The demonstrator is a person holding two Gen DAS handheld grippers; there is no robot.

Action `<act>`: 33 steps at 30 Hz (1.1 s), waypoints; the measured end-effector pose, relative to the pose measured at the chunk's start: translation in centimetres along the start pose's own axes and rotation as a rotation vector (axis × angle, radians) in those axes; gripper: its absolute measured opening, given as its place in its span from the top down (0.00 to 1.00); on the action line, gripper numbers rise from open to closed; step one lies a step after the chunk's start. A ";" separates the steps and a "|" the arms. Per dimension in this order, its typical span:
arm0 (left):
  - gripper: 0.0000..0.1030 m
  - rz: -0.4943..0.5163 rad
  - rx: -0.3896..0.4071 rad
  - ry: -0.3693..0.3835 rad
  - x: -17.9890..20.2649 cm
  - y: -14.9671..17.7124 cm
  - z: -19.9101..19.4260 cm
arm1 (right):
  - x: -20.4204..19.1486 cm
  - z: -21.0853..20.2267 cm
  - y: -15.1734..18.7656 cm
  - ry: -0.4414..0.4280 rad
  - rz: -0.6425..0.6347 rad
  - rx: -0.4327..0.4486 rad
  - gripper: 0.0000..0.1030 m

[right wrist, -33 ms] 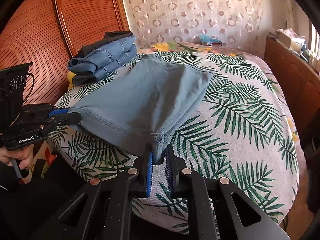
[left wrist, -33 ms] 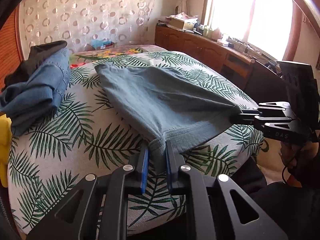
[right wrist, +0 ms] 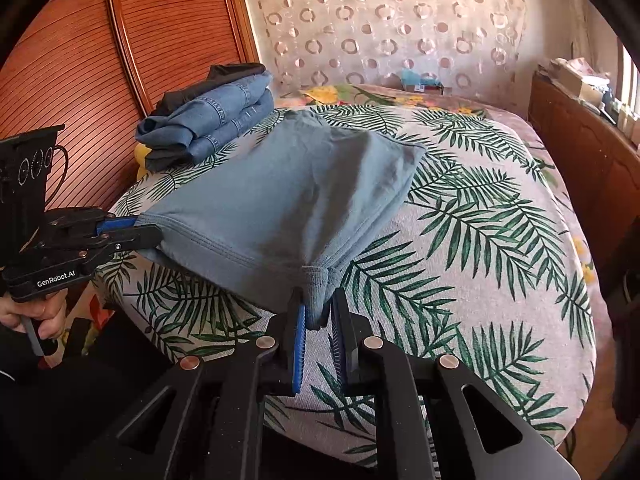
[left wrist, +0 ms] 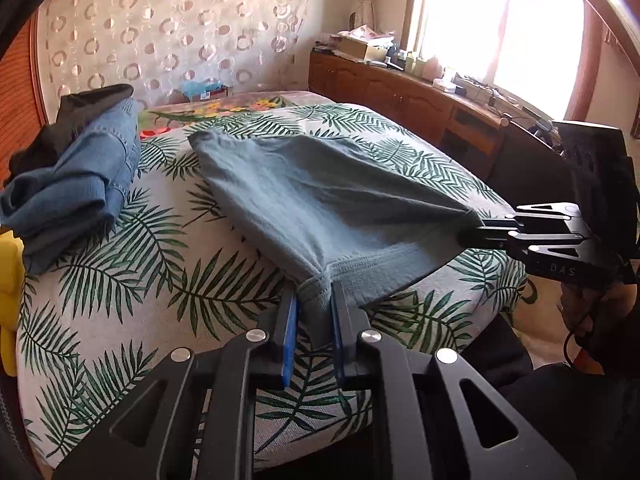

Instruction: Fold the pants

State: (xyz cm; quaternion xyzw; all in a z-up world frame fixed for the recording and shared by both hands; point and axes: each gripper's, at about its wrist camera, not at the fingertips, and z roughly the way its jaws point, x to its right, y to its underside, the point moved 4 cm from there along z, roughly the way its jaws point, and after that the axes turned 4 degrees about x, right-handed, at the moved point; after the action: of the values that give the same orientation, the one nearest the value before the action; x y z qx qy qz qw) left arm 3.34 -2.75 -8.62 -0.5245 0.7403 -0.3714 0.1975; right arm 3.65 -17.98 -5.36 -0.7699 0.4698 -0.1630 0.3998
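Grey-blue pants, folded to a short wide shape, lie on the palm-leaf bed cover, and their near hem is lifted and pulled taut between two corners. My left gripper is closing its jaws, and the blue pads pinch the bunched left hem corner. My right gripper is closing too, with the other hem corner squeezed between its pads. Each view also shows the other gripper: the right gripper at the right and the left gripper at the left, both clamped on cloth. The pants' far end rests on the bed.
A stack of folded blue jeans on a dark garment sits at the bed's far left, by the wooden headboard. Something yellow lies at the left edge. A cluttered wooden sideboard runs under the window on the right.
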 end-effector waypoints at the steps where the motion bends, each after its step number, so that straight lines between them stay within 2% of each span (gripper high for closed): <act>1: 0.85 0.005 0.005 0.001 0.2 -0.1 -0.2 | 0.0 -0.3 0.0 0.000 0.000 0.004 0.88; 10: 0.85 0.019 0.033 0.007 0.7 -1.4 -1.2 | -0.1 -1.9 -0.3 -0.002 -0.006 0.031 0.89; 33: 0.85 0.009 0.075 -0.002 -1.8 -6.4 2.0 | 1.2 0.3 -4.6 0.027 -0.026 0.108 0.89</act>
State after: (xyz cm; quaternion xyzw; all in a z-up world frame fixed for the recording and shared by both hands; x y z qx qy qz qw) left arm 9.41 -2.87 -5.31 -0.5137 0.7280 -0.3974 0.2196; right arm 7.20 -17.79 -2.15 -0.7510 0.4556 -0.2037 0.4324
